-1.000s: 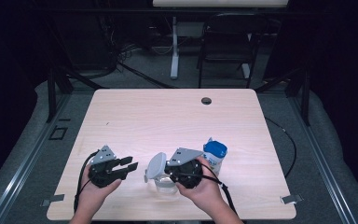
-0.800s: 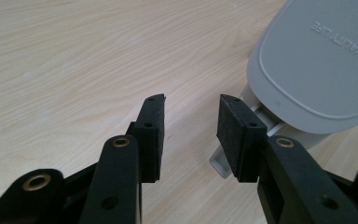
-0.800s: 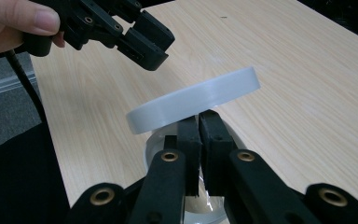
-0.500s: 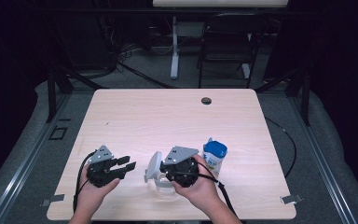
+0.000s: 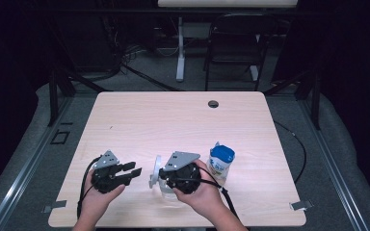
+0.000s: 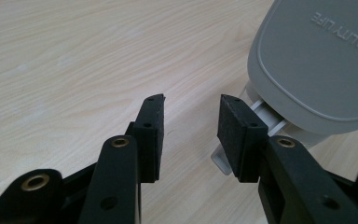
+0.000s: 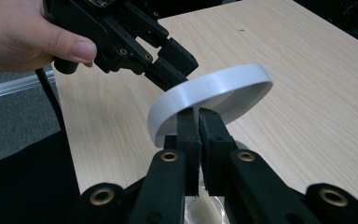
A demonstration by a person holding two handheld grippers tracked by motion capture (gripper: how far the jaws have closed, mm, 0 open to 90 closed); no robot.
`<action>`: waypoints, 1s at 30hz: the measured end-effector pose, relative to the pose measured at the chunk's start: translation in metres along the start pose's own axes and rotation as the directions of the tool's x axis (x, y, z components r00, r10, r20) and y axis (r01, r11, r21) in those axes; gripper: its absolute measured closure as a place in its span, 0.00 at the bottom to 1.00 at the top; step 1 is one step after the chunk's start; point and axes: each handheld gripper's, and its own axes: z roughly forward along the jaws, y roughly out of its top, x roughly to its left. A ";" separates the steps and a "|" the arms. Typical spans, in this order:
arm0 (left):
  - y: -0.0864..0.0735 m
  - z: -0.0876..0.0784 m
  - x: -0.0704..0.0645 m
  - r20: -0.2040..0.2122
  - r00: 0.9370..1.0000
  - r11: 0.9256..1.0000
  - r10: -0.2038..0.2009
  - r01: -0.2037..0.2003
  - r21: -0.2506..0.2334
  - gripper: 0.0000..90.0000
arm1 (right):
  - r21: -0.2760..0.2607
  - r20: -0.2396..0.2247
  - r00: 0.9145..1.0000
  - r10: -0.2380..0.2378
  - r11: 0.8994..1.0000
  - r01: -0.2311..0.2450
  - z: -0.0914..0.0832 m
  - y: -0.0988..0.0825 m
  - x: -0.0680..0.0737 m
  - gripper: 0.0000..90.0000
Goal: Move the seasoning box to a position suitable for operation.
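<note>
A white flip lid stands raised over a clear container near the table's front edge. My right gripper is shut on the lid's near rim; in the high view the lid sticks out to the left of my right gripper. My left gripper lies just left of it. Its jaws have just been opening, and only table shows between them. In the left gripper view the left gripper sits below the grey lid, its right pad beside the lid's hinge tab.
A small white bottle with a blue cap stands just right of my right hand. The wooden table has a black cable hole at the back. A chair and frame legs stand behind the table.
My right gripper and the lid have shifted slightly left, closer to the left gripper. The left jaws stand a little wider apart.
</note>
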 end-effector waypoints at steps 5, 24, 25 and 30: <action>0.000 0.001 -0.001 -0.001 1.000 1.000 -0.001 0.001 -0.001 0.68 | 0.002 -0.005 1.000 -0.012 1.000 0.012 0.003 0.002 0.003 0.97; -0.005 0.011 -0.005 -0.022 1.000 1.000 0.007 -0.007 0.011 0.67 | -0.005 0.037 0.999 -0.021 1.000 0.021 -0.009 -0.011 0.001 0.77; -0.006 0.013 -0.005 -0.022 1.000 1.000 0.011 -0.011 0.020 0.67 | -0.005 0.037 0.999 -0.021 1.000 0.021 -0.009 -0.011 0.001 0.77; -0.007 0.022 -0.008 -0.014 1.000 0.999 0.020 -0.019 0.040 0.67 | -0.010 0.057 0.998 -0.011 1.000 0.012 -0.015 -0.022 -0.002 0.70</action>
